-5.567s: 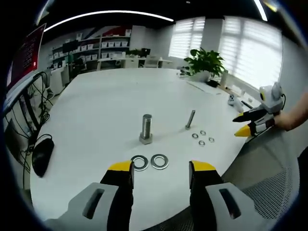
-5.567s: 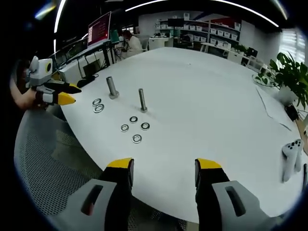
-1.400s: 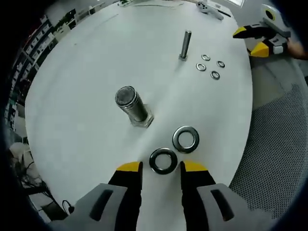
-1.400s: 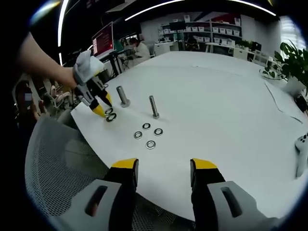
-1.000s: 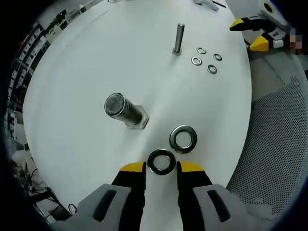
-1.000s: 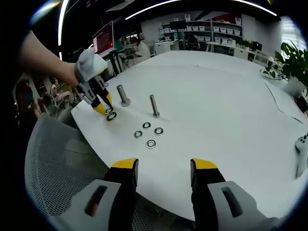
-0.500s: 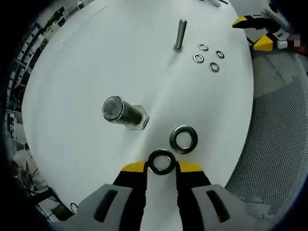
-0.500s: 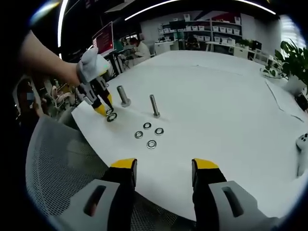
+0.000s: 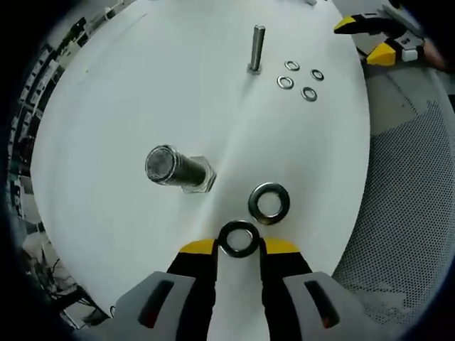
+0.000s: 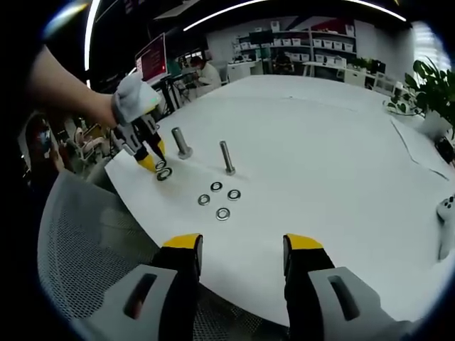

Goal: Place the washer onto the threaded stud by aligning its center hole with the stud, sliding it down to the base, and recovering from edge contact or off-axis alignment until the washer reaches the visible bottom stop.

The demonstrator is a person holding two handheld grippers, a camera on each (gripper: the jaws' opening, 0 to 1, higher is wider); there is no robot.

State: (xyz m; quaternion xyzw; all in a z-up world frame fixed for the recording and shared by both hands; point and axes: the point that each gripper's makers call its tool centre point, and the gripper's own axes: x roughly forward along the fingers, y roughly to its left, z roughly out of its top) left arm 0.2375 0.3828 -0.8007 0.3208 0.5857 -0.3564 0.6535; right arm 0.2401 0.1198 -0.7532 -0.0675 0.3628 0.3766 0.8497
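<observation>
Washer [image 9: 239, 239] sits clamped between the left gripper [image 9: 239, 246] tips near the desk [image 9: 128, 92] edge; the large threaded stud [image 9: 170, 166] stands beyond, offset left, axis upright. Right gripper [image 10: 237, 244] hangs released off the desk edge, farther from the stud.

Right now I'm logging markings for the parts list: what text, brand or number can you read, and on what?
None can be read.
Red wall screen: any text too blurred to read.
Shelf boxes: labels too small.
Large bolt, washers, gripper fingers: no markings visible.
</observation>
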